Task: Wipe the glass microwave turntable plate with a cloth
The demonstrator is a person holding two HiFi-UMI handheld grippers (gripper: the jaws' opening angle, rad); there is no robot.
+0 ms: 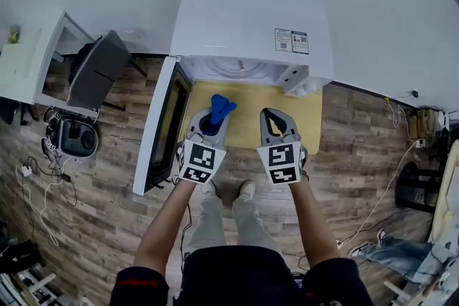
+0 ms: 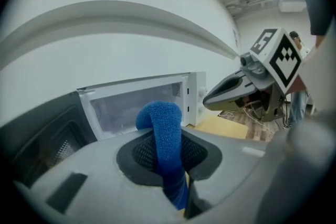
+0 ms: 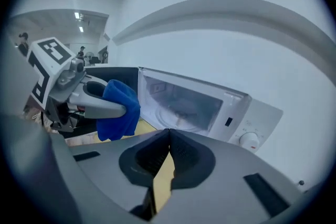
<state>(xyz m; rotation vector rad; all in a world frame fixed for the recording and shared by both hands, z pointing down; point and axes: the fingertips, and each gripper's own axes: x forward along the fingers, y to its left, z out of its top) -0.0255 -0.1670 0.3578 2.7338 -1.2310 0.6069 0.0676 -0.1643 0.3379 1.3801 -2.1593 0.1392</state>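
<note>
A white microwave [image 1: 244, 25] stands on a yellow tabletop [image 1: 308, 122] with its door [image 1: 161, 127] swung open to the left. The round glass turntable plate [image 3: 184, 113] lies inside the cavity, faint in the right gripper view. My left gripper [image 1: 215, 118] is shut on a blue cloth [image 1: 220, 108], whose folded end sticks up past the jaws [image 2: 160, 118]. It hovers in front of the opening. Beside it, my right gripper [image 1: 271, 113] is shut with nothing in it; its pads meet [image 3: 168, 134]. Both grippers point toward the cavity from outside it.
The open door stands just left of the left gripper. The microwave's control panel with a dial [image 3: 251, 140] is on the right side. A white cabinet [image 1: 29, 61] and a dark chair [image 1: 97, 68] stand at the left. Cables [image 1: 43, 190] trail over the wood floor.
</note>
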